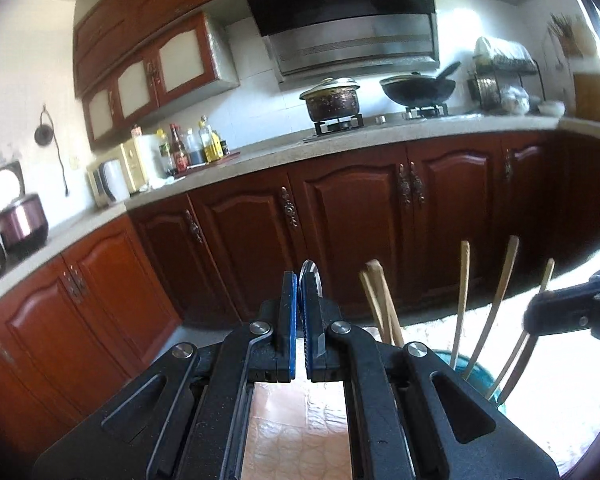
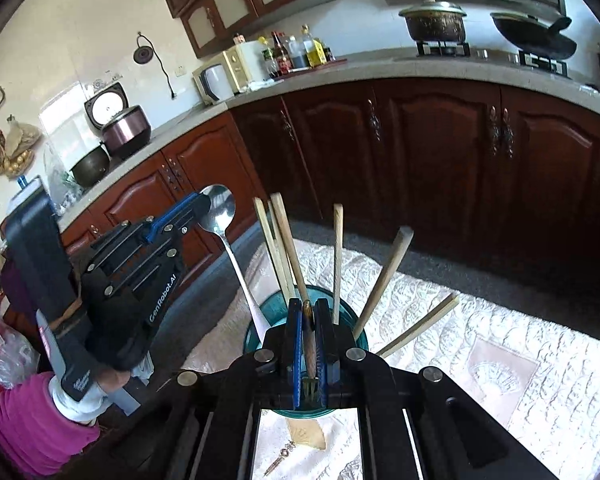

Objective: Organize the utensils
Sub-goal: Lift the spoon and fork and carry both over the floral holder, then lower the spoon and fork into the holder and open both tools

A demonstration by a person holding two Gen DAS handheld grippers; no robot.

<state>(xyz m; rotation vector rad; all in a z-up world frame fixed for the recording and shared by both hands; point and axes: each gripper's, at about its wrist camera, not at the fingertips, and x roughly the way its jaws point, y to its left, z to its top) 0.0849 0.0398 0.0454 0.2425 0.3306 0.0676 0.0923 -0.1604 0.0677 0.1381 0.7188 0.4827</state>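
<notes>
Between the blue-padded fingers of the left gripper [image 1: 300, 300], in the left wrist view, sits the thin bright edge of a polished steel spoon [image 1: 310, 270], the jaws closed nearly flat on it. To the right of and below this claw, pale, square-cut wooden chopsticks [image 1: 464, 300] fan out of a translucent teal plastic cup [image 1: 476, 376]. The steel is slick and held only at the bowl; I judge it could twist or slip as it goes down.

In the right wrist view, the right gripper [image 2: 309, 332] is clamped on a slim brown-and-gold handled utensil [image 2: 309, 336] whose kind I cannot tell, directly above the cup, which stands on a quilted, glossy white cloth [image 2: 480, 320]. Left of this claw, the spoon's long handle reaches the cup's rim. With both claws crowding the one light cup, a nudge could tip it or scatter the leaning sticks.
</notes>
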